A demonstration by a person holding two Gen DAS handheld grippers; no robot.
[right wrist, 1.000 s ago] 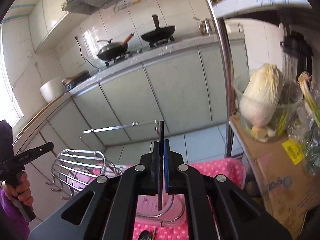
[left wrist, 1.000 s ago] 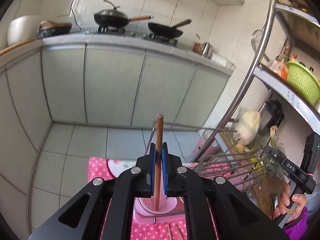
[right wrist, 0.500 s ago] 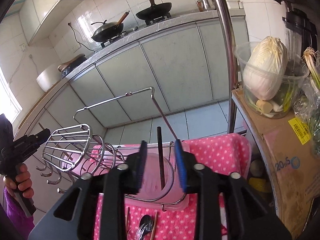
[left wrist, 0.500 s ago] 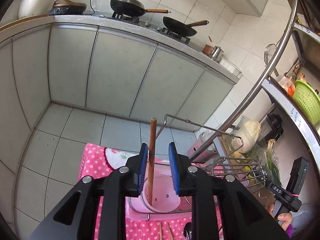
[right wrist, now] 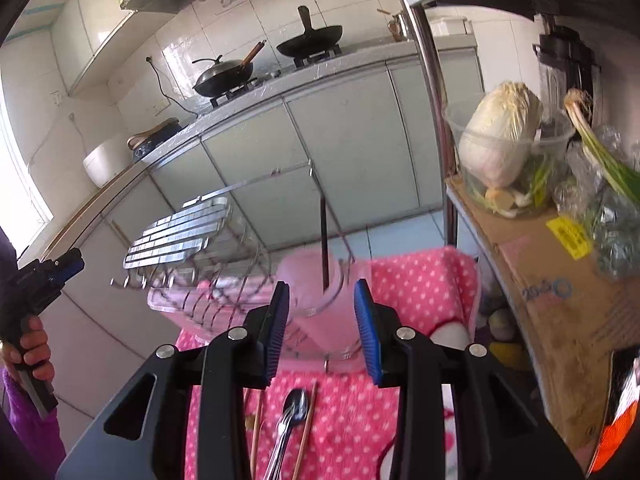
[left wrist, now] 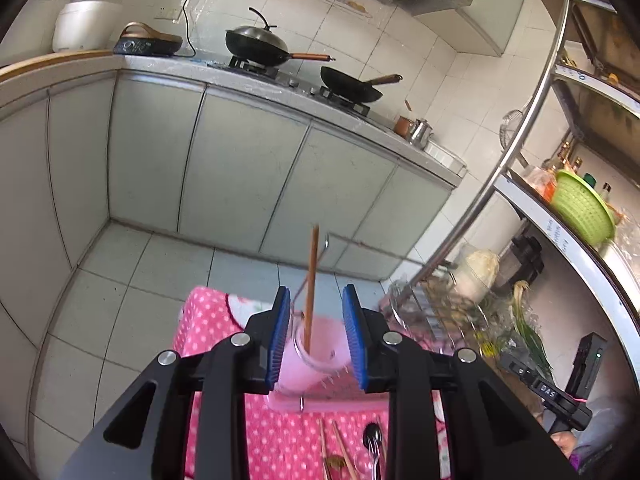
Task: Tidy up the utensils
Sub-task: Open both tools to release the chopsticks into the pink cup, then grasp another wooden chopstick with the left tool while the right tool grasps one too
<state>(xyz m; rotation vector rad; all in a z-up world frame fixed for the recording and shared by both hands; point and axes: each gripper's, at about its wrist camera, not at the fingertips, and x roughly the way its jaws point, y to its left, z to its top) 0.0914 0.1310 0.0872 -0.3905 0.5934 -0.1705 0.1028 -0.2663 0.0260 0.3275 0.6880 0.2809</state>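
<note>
Your brown chopstick (left wrist: 310,280) stands in the pink cup (left wrist: 316,354), loose between your left gripper (left wrist: 316,334)'s fingers, whose jaws have just been opening. Only your right view shows the dark chopstick (right wrist: 324,248) upright in that cup, your right gripper (right wrist: 322,330) parted clear of it after a lesser opening. It also shows a spoon (right wrist: 294,410) on the pink dotted cloth (right wrist: 416,292) and the wire rack (right wrist: 180,232) beside the cup.

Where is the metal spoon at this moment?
In the right wrist view, the spoon lies on the pink dotted cloth, low in the middle, between loose chopsticks, in front of the pink cup.
</note>
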